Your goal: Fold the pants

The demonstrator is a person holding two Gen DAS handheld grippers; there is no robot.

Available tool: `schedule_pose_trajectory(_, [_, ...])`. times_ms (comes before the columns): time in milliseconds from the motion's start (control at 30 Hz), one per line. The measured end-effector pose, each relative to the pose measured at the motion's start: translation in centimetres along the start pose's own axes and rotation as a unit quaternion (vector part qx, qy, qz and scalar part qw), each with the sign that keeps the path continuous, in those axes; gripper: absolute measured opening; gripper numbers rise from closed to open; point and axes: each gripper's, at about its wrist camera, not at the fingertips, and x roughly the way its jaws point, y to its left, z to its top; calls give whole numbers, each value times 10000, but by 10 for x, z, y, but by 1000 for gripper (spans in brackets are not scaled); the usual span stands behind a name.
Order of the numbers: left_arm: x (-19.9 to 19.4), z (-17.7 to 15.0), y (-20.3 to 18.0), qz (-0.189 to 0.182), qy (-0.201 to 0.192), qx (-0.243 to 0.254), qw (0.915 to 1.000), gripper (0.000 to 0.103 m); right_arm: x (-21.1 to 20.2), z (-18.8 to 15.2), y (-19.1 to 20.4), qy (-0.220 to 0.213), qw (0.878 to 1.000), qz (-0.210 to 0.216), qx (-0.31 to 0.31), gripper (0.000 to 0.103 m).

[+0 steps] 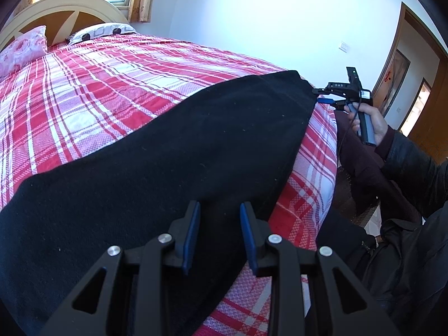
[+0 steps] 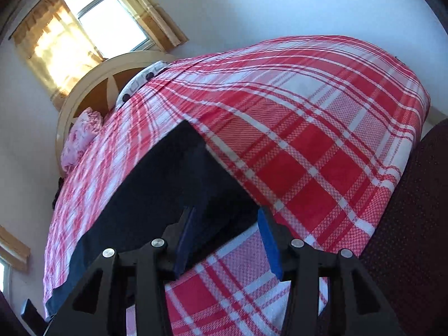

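Your left hand-held gripper (image 1: 219,231) hovers over the near edge of the black pants (image 1: 156,151), its blue pads apart with the cloth showing between them but not pinched. The pants lie flat in a long dark band along the near side of the bed (image 1: 92,84), on the red plaid cover. Before you close, lower the pads so the hem sits well between them, and take every layer, or the fold will slide apart when you lift. At the far right end of the band, your right hand-held gripper (image 2: 226,240) also has its pads apart and grips nothing; the corner of the pants lies just ahead of them. Bring it squarely over that corner and grip the same edge as the left, so both ends rise together. Keep the cloth taut between the two grippers, and lay it down level to avoid a crooked crease.
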Motion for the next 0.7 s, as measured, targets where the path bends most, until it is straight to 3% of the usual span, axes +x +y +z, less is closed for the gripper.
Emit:
schedule_pose_trajectory(33, [0, 0, 0, 10, -6, 5, 10000, 32, 2, 1, -2, -31, 10000, -3, 31, 38])
schedule_pose_trajectory(67, [-1, -1, -1, 20, -15, 10, 10000, 32, 3, 2, -4, -44, 10000, -43, 74, 23])
schedule_pose_trajectory(167, [-1, -1, 0, 19, -31, 8, 10000, 32, 4, 3, -3, -17, 10000, -34, 19, 11])
schedule_pose_trajectory(333, [-2, -1, 0, -5, -27, 0, 10000, 32, -12, 0, 5, -182, 9996, -105, -202, 11])
schedule_pose_trajectory(433, [-4, 0, 0, 38, -74, -24, 10000, 32, 3, -2, -4, 182, 9995, -191, -175, 12])
schedule_pose_trajectory(533, [-19, -2, -3, 319, -264, 21, 9991, 32, -7, 2, 0, 146, 9997, -184, -79, 17])
schedule_pose_trajectory(633, [-43, -7, -1, 654, -541, -52, 9964, 32, -35, 7, 25, -271, 9974, -491, -454, 17])
schedule_pose_trajectory(700, [-57, -12, 7, 981, -671, -227, 9927, 32, -54, 12, 62, -444, 9954, -184, -826, 17])
